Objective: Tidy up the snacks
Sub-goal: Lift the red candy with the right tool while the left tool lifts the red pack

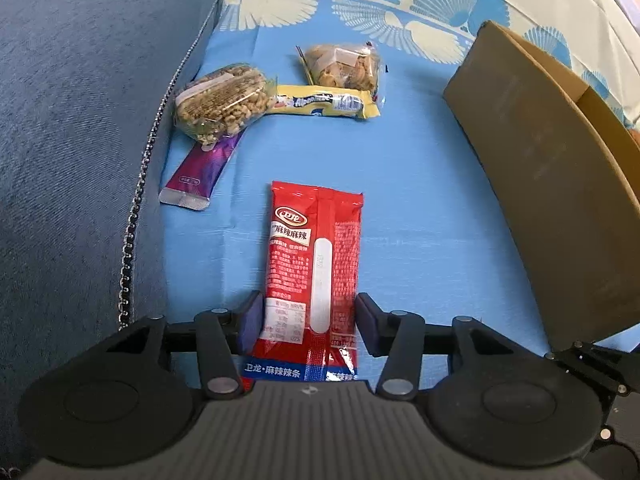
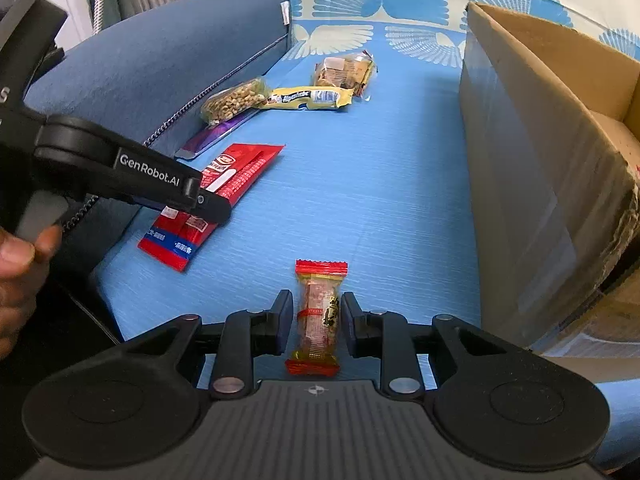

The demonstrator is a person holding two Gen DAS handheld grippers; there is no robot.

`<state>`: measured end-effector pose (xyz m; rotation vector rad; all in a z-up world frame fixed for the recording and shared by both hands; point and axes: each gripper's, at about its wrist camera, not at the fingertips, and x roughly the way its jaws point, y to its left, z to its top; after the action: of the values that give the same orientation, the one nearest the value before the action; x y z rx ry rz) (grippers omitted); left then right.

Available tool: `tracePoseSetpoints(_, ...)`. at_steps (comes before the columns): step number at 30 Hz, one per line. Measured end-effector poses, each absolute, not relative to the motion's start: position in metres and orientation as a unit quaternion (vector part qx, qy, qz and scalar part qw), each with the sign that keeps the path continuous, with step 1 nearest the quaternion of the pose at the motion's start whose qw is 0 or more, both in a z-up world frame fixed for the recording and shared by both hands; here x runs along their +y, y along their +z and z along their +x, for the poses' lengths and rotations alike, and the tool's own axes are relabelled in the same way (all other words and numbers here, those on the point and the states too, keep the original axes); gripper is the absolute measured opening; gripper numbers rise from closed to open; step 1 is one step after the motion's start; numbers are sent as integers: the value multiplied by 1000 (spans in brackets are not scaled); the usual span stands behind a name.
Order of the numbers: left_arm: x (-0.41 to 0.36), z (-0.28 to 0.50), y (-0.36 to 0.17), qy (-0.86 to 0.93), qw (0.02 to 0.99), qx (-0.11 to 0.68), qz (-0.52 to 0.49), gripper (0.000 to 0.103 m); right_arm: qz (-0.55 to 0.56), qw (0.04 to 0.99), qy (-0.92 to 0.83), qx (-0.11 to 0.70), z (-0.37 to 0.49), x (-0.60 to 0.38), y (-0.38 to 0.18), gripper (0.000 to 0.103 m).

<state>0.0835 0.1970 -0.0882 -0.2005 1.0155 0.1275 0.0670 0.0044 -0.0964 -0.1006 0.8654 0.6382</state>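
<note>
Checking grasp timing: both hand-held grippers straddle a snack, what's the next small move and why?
Probably close the left hand-held gripper on the red spicy-strip packet: its pads flank the packet's sides, seemingly not yet pressing. The right hand-held gripper likewise stands apart from the small candy. The cardboard box waits alongside.

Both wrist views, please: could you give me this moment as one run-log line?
left gripper: straddles red spicy-strip packet, contact unclear | right gripper: open around red-ended candy | both snacks: lying on blue cushion
</note>
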Motion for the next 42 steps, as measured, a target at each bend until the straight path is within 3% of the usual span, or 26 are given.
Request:
tracePoseSetpoints(5, 189, 87, -91, 58, 868, 490, -66, 62, -68, 862, 303, 401, 66, 7, -96, 20)
tracePoseSetpoints(28, 189, 87, -93, 56, 867, 490, -68, 62, -64, 862, 301, 404, 67, 4, -94, 20)
tracePoseSetpoints(36, 191, 86, -91, 59, 870, 483, -74, 51, -64, 864, 300, 400, 67, 5, -93, 19)
tracePoseSetpoints(42, 196, 78, -82, 55, 885, 451, -97, 48, -52, 879, 300, 367, 63, 0, -80, 18)
